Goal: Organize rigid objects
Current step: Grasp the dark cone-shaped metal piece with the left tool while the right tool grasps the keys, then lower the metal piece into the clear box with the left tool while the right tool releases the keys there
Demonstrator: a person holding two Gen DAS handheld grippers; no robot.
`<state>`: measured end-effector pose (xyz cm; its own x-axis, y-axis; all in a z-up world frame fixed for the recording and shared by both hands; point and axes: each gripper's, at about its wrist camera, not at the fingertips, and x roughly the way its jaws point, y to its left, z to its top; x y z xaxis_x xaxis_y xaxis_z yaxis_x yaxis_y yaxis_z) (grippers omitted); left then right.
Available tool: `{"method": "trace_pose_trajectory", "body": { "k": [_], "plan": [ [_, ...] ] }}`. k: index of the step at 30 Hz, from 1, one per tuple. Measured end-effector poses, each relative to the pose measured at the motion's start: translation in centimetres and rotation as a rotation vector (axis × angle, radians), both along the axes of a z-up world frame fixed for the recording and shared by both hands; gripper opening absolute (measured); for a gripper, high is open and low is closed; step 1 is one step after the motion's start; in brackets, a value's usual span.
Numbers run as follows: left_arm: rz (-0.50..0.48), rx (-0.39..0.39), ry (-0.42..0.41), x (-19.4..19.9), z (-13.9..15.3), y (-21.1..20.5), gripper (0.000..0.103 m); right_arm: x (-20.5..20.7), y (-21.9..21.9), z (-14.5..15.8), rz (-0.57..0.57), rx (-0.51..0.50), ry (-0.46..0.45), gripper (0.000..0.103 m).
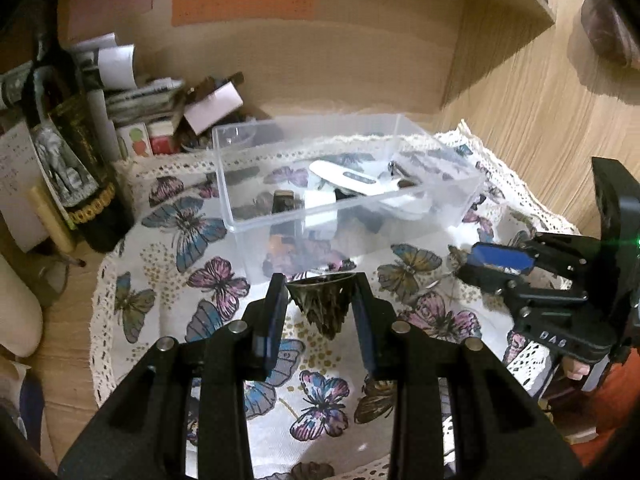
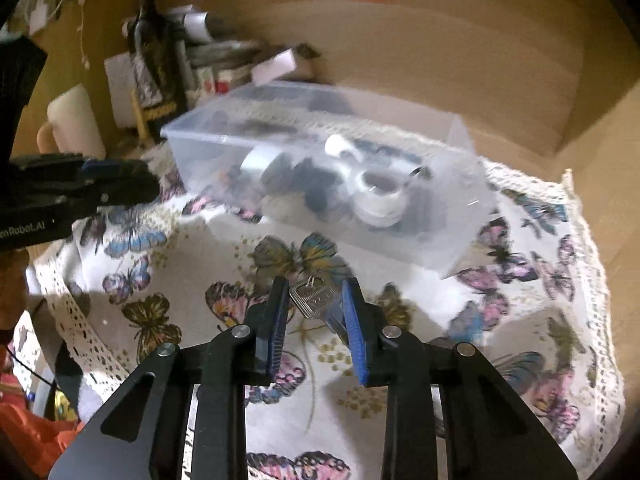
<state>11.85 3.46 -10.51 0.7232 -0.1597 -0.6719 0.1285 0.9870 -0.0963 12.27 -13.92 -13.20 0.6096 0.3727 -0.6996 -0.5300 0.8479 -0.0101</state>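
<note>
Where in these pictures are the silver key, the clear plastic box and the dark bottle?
silver key [image 2: 316, 300], right wrist view, on its flat head between the gripper's fingers.
clear plastic box [image 1: 256, 216], left wrist view, on its near wall.
dark bottle [image 1: 76, 160], left wrist view, on its label.

Motion blur is smearing the clear plastic box [image 2: 320, 176] and its contents in the right wrist view. The key's [image 2: 316, 300] blade is disappearing behind a finger. The bottle's [image 1: 60, 152] neck is fading into darkness.

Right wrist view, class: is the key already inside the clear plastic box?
No, the key sits between the right hand-held gripper fingers, outside the clear plastic box.
</note>
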Motion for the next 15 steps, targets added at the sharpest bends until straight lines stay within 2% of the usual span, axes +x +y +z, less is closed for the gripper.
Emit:
{"method": "trace_pose_trajectory", "body": {
  "k": [15],
  "plan": [
    [0.032,-0.014,-0.106,-0.1,3.4,0.5,0.032,-0.5,-2.0,5.3,-0.076,0.110,-0.179,0.025]
  ]
}}
